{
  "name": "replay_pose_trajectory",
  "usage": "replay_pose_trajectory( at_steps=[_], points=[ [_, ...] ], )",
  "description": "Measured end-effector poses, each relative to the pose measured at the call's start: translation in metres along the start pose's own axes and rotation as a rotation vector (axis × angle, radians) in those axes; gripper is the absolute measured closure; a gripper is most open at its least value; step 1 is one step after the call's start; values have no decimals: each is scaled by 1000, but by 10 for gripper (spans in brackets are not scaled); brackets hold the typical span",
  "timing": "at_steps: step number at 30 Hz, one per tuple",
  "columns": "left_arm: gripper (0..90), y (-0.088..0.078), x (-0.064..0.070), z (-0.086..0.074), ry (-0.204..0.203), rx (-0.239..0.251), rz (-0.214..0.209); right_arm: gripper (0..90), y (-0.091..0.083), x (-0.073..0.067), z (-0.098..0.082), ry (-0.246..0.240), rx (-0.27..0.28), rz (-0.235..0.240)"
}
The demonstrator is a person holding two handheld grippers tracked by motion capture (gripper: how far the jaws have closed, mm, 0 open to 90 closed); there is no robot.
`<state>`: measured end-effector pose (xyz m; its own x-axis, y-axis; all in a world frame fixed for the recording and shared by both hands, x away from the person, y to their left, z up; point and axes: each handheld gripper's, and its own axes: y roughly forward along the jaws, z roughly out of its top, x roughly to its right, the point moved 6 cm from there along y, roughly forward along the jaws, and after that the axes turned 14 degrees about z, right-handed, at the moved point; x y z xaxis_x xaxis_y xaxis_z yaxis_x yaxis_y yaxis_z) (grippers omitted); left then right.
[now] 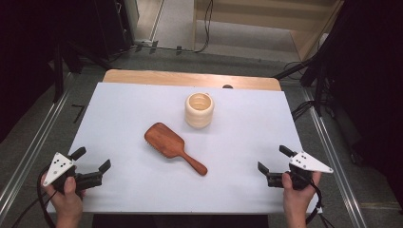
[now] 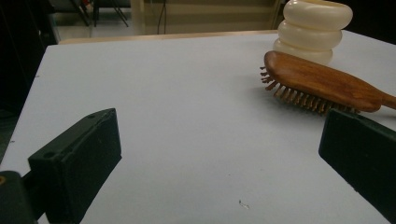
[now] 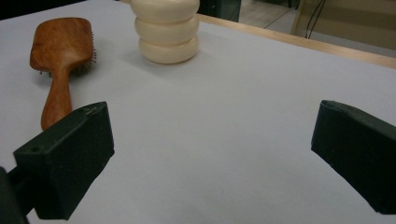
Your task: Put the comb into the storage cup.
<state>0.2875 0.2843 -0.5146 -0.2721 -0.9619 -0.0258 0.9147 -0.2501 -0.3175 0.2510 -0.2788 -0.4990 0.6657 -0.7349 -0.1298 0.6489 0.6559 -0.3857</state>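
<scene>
The right gripper (image 3: pixel 210 158) has its two black jaws spread wide with nothing between them, only bare white table (image 3: pixel 233 116) beyond. Far left lies a wooden brush (image 3: pixel 60 56), bristles down, its handle pointing toward the left jaw and ending just above it. Right of the brush head, near it but apart, stands a cream ribbed cup (image 3: pixel 167 32). A wooden edge (image 3: pixel 303 42) borders the table's far side.

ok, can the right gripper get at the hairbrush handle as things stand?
Probably yes. The right gripper stands open, and bare white table lies between it and the wooden hairbrush, whose handle end points toward it. The cream ringed cup sits farther back, off that path.
</scene>
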Motion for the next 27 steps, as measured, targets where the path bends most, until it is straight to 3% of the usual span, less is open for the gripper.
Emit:
replay_pose_trajectory(
  at_steps=[14, 27],
  points=[
    [0, 1, 1, 0, 6, -1, -2, 0, 28, -10, 41, -54, -93, 87],
    [0, 1, 2, -1, 16, -4, -3, 0, 56, -23, 60, -98, -179, 146]
  ],
)
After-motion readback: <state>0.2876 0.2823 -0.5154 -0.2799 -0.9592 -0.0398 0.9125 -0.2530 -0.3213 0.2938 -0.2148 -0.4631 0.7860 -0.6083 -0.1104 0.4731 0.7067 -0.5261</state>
